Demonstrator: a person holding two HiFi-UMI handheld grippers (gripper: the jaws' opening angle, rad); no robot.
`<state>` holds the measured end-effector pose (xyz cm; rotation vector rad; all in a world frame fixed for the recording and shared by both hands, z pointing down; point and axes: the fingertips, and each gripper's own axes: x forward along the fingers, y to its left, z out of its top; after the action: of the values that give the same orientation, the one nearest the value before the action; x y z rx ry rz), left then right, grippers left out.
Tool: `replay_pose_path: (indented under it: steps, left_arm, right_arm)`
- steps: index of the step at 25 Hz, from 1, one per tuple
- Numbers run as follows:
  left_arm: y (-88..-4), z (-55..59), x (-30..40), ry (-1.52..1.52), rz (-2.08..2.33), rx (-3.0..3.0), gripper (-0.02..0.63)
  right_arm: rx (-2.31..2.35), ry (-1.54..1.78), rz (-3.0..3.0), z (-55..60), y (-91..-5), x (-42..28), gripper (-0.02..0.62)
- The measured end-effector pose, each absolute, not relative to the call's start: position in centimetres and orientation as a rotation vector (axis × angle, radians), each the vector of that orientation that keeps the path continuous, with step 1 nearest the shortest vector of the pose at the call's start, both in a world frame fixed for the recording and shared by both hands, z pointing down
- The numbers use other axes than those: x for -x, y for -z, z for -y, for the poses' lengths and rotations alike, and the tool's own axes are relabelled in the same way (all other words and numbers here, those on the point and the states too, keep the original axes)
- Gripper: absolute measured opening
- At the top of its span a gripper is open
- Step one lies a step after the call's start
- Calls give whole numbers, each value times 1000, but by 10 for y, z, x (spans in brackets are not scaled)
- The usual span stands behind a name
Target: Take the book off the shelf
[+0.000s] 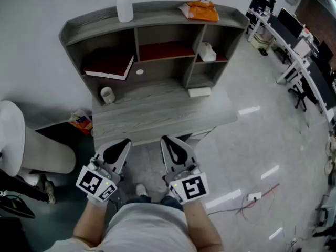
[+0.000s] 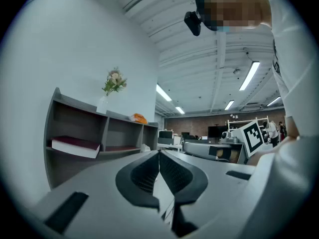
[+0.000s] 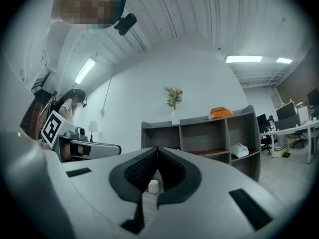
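Note:
A dark red book (image 1: 107, 66) with white page edges lies flat in the left compartment of the grey shelf unit (image 1: 152, 14) on the desk; in the left gripper view the book (image 2: 75, 146) shows at the left. A second red thing (image 1: 165, 50) lies flat in the middle compartment. My left gripper (image 1: 124, 142) and right gripper (image 1: 166, 139) hover side by side in front of the desk's near edge, well short of the shelf. Both are shut with nothing between their tips, as the left gripper (image 2: 159, 153) and right gripper (image 3: 158, 150) views show.
On the shelf's top stand a white vase with flowers (image 1: 125, 8) and an orange bag (image 1: 200, 10). A white bundle (image 1: 207, 51) fills the right compartment. A white cup (image 1: 107, 94) and a small white box (image 1: 199, 92) sit on the desk (image 1: 157, 117). A white chair (image 1: 21, 146) stands at left.

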<state>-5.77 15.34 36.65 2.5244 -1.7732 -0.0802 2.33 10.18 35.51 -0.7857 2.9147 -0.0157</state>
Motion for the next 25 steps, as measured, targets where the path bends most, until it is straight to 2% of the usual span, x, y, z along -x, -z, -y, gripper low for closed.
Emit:
replay_pose_path:
  steps: [17, 25]
  left_arm:
    - [-390, -160, 140, 166, 1654, -2506, 15]
    - [-403, -126, 150, 144, 1671, -2481, 15]
  right_arm:
    - [860, 224, -2878, -104, -386, 34, 20]
    - [859, 262, -2869, -64, -395, 42, 20]
